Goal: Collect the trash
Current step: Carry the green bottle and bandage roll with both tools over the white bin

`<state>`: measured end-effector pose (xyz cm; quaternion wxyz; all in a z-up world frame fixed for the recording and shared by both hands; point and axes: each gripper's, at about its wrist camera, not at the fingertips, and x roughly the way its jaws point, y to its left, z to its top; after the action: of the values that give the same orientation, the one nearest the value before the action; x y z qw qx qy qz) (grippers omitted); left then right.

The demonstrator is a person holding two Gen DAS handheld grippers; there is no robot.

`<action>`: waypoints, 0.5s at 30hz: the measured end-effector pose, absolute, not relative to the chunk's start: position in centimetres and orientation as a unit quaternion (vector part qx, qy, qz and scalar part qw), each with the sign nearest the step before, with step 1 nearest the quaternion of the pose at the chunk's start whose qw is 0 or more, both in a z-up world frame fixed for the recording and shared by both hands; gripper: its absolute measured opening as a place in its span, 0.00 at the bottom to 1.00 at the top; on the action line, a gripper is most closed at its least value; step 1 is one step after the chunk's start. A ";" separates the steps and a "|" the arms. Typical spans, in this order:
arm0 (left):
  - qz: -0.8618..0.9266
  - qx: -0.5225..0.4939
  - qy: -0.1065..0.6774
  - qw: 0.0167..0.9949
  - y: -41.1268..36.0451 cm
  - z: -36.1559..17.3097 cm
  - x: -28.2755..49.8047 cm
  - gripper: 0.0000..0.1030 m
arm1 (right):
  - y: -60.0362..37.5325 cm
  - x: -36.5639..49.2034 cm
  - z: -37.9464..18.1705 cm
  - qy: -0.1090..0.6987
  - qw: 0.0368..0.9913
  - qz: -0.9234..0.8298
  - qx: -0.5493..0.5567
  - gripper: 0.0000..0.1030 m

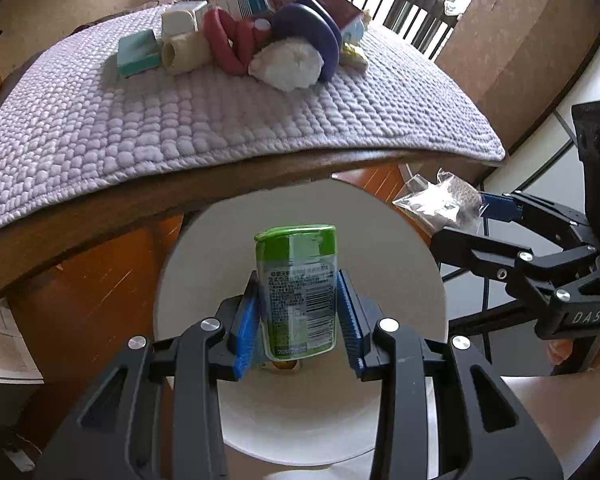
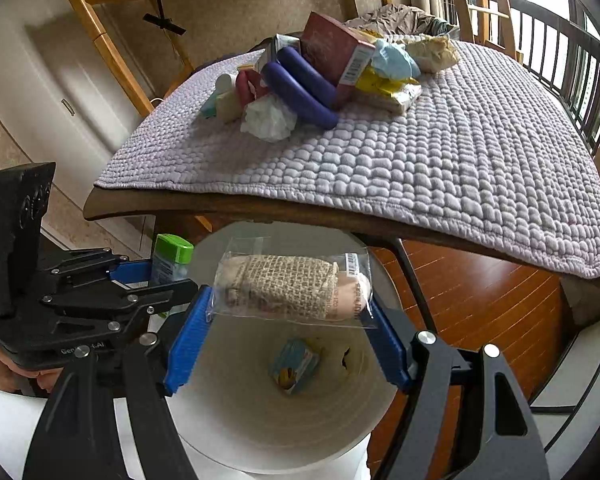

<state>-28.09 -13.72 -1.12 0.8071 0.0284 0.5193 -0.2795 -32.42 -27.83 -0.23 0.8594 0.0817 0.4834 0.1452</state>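
My left gripper (image 1: 297, 304) is shut on a green container (image 1: 296, 292) and holds it over the open white bin (image 1: 400, 240). My right gripper (image 2: 289, 320) is shut on a clear bag with a beige bandage roll (image 2: 287, 286) over the same bin (image 2: 235, 412). A small colourful packet (image 2: 295, 366) lies on the bin's bottom. The right gripper (image 1: 476, 216) and its bag (image 1: 440, 202) show at the right of the left wrist view; the left gripper (image 2: 147, 276) and green container (image 2: 171, 258) show at the left of the right wrist view.
A table with a lilac quilted mat (image 1: 203, 120) stands just behind the bin, its edge overhanging the rim. A pile of items lies on it: white crumpled tissue (image 1: 287, 64), purple (image 1: 312, 28) and red (image 1: 227, 40) foam rolls, boxes (image 2: 336, 52), yellow wrapper (image 2: 388, 88). Wooden floor lies beneath (image 2: 480, 300).
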 end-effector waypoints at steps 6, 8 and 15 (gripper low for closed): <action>-0.277 0.036 0.529 0.801 -13.9 -2.1 -28.2 0.38 | -27.9 -32.3 -1.1 0.493 0.854 0.146 0.084 0.70; -0.275 0.038 0.532 0.800 -14.0 -2.3 -28.1 0.38 | -27.9 -32.2 -1.4 0.496 0.852 0.146 0.084 0.70; -0.271 0.045 0.539 0.796 -14.5 -3.2 -28.1 0.38 | -27.9 -32.0 -2.2 0.503 0.848 0.146 0.083 0.70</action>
<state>-28.11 -14.51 -3.16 0.7961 0.0447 0.5390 -0.2715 -32.05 -27.92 -2.19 0.8477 0.0826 0.5033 0.1455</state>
